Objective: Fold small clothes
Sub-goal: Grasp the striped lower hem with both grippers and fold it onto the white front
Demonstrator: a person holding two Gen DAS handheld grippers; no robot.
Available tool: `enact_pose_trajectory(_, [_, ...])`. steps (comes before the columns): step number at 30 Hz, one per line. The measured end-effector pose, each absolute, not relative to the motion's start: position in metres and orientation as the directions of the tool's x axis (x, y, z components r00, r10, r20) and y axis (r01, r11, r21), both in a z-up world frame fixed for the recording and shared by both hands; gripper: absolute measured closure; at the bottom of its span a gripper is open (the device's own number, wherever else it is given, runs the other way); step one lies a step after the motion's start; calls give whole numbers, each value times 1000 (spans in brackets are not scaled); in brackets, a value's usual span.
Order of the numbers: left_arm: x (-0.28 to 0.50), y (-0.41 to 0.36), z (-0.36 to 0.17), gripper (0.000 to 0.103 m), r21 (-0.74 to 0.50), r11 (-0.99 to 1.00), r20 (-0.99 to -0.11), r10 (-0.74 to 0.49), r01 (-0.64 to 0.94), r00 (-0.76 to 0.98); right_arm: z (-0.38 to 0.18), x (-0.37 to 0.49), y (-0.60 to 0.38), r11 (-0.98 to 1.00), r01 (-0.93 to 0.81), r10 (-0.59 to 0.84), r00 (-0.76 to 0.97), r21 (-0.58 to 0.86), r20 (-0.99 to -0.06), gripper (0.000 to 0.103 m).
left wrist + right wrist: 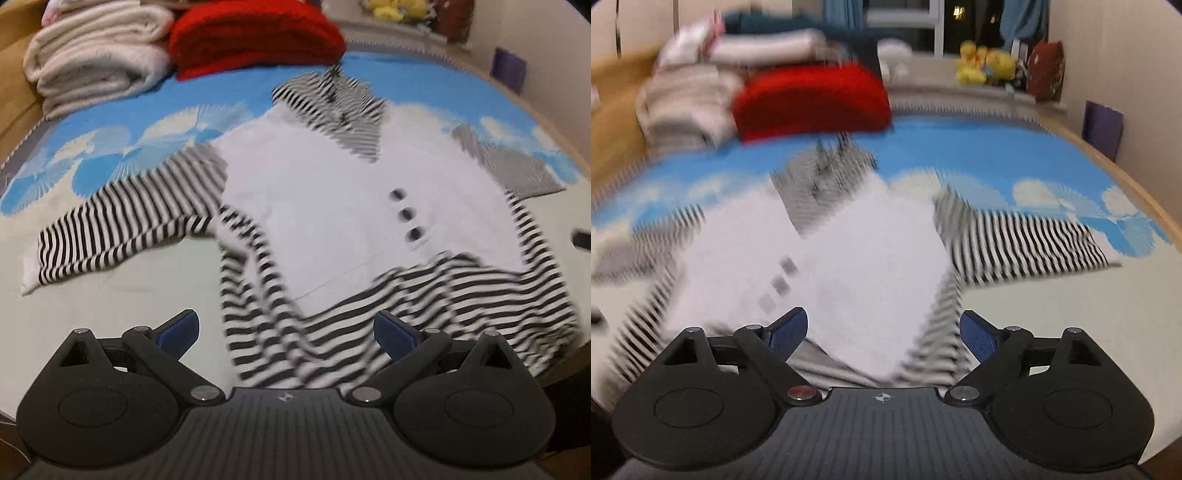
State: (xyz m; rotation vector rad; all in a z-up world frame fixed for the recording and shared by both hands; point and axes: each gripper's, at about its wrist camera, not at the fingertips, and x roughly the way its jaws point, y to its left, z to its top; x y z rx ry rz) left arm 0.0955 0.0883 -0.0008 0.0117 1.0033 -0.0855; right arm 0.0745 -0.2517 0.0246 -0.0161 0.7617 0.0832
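Note:
A small garment (332,206) lies spread on the bed, white at the front with three dark buttons, with black-and-white striped sleeves, collar and hem. Its left sleeve (122,229) stretches out to the left. My left gripper (286,334) is open and empty, just above the striped hem at the near edge. In the right wrist view the same garment (849,258) is blurred, with its right sleeve (1027,243) stretched to the right. My right gripper (882,332) is open and empty over the hem.
The bed sheet (129,147) is blue and white with fan shapes. Folded cream blankets (96,55) and a red blanket (255,33) are stacked at the far left. Yellow plush toys (986,66) sit on a ledge behind. A wooden bed edge (1126,177) runs along the right.

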Motion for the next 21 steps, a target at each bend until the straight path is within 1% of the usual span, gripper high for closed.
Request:
enact_pose_trajectory(2, [98, 99, -19, 4, -23, 999, -854, -38, 35, 518, 3, 81, -260, 1000, 7, 4, 653, 12, -757, 15])
enact_pose_trajectory(4, [101, 110, -46, 8, -118, 991, -913, -87, -55, 400, -12, 88, -272, 992, 123, -47, 590, 32, -806, 15])
enact_pose_trajectory(5, [104, 112, -51, 8, -134, 988, -925, -97, -77, 368, -20, 89, -275, 988, 153, -54, 556, 38, -830, 16])
enact_pose_trajectory(7, [107, 109, -57, 10, -121, 990, -937, -90, -73, 337, -38, 92, -282, 981, 193, -72, 483, 26, -873, 23])
enact_pose_trajectory(10, [108, 108, -65, 34, -75, 996, -950, -57, -47, 307, -53, 93, -287, 974, 224, -66, 412, 31, -909, 28])
enact_pose_trajectory(11, [109, 106, -67, 52, -68, 996, -948, -49, -50, 314, -56, 95, -287, 972, 231, -63, 395, 33, -916, 29])
enact_pose_trajectory(12, [107, 110, -70, 68, -86, 995, -952, -66, -55, 299, -61, 95, -289, 970, 243, -68, 376, 28, -924, 32])
enact_pose_trajectory(13, [105, 112, -68, 73, -91, 994, -951, -68, -64, 300, -63, 96, -289, 967, 252, -69, 362, 27, -929, 35])
enact_pose_trajectory(14, [103, 116, -67, 83, -89, 993, -949, -63, -71, 308, -65, 95, -291, 965, 260, -63, 349, 32, -935, 38])
enact_pose_trajectory(15, [100, 120, -64, 88, -76, 994, -947, -47, -81, 319, -65, 95, -292, 963, 267, -49, 344, 47, -938, 50])
enact_pose_trajectory(16, [97, 123, -61, 89, -62, 994, -945, -29, -92, 326, -65, 93, -293, 961, 269, -28, 341, 69, -940, 62])
enact_pose_trajectory(17, [94, 126, -58, 90, -59, 993, -944, -23, -101, 329, -65, 88, -296, 962, 262, -13, 343, 82, -939, 70])
enact_pose_trajectory(18, [91, 128, -58, 90, -63, 993, -945, -25, -104, 326, -64, 86, -294, 965, 245, 2, 342, 92, -940, 82])
enact_pose_trajectory(19, [90, 125, -57, 90, -66, 993, -948, -32, -97, 317, -62, 82, -294, 968, 232, 13, 343, 98, -939, 87])
enact_pose_trajectory(21, [88, 120, -56, 90, -56, 996, -952, -34, -65, 305, -61, 77, -296, 972, 213, 25, 341, 103, -940, 88])
